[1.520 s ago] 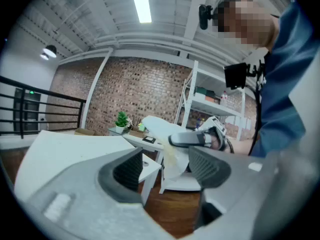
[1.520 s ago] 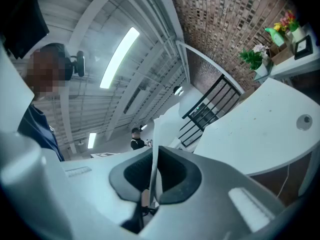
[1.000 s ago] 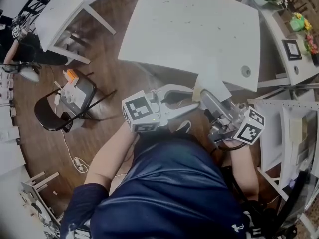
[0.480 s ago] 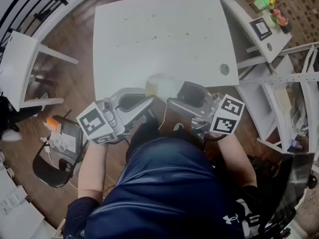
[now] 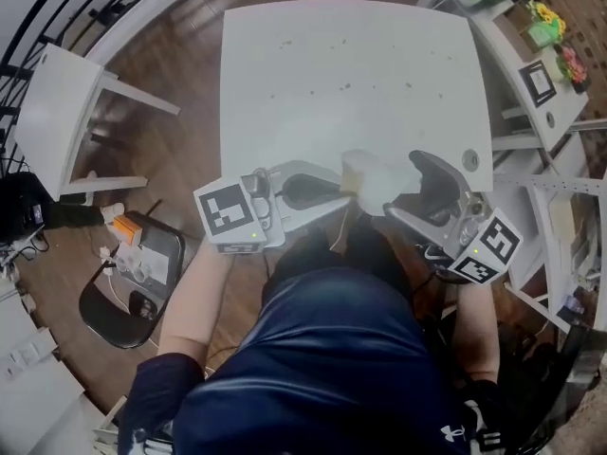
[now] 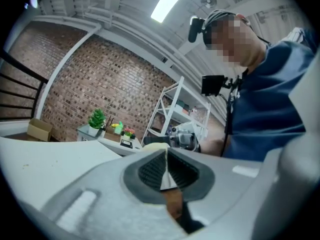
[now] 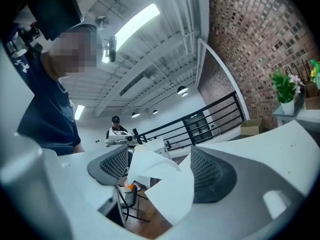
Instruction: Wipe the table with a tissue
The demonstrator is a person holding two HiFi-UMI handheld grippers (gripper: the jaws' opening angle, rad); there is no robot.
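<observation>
Pinching the tissue [image 5: 377, 176] by its edge, left gripper [image 6: 166, 168] clamped tight; right gripper [image 7: 155, 171] has just spread its jaws, loose around it. Could slip out mid-wipe, imo.

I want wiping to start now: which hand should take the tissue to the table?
Left. The left tool is shut on the tissue; the right tool's jaws have just been opening, the tissue loose between them.

Left gripper [image 6: 166, 166] held level, jaws clamped on the tissue [image 5: 377, 173]. Right gripper [image 7: 156, 170]: jaws had just been opening, stood wide apart; tissue hung loose between them.
</observation>
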